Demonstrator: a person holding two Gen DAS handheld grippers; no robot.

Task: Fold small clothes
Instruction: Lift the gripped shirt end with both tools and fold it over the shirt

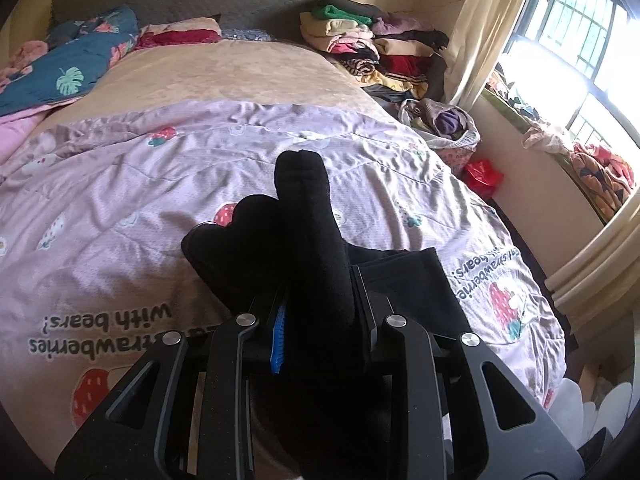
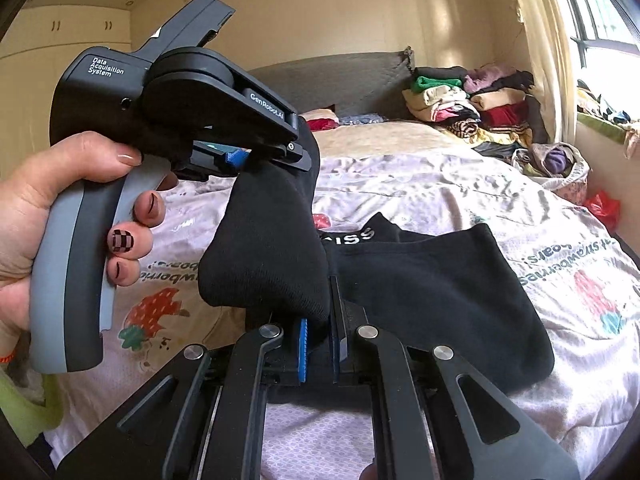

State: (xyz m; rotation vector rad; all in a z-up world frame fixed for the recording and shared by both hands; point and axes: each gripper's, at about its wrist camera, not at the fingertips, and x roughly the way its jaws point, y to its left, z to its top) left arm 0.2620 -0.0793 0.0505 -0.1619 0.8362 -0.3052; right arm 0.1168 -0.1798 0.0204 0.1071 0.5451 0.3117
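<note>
A black sock (image 2: 272, 240) hangs in the air over the bed, held at both ends. My left gripper (image 2: 276, 156) is shut on its upper end; a hand holds that gripper's grey handle. In the left wrist view the sock (image 1: 308, 240) fills the space between the fingers of my left gripper (image 1: 316, 304). My right gripper (image 2: 322, 320) is shut on the sock's lower end. A black folded garment (image 2: 440, 292) with white lettering lies flat on the bed behind the sock; it also shows in the left wrist view (image 1: 416, 284).
The bed has a lilac strawberry-print quilt (image 1: 160, 208) and a beige blanket (image 1: 224, 76). A pile of folded clothes (image 1: 368, 44) sits at the headboard's right. A bag of clothes (image 1: 448, 124) and a red bag (image 1: 484, 176) lie beside the bed. A window (image 1: 580, 40) is at right.
</note>
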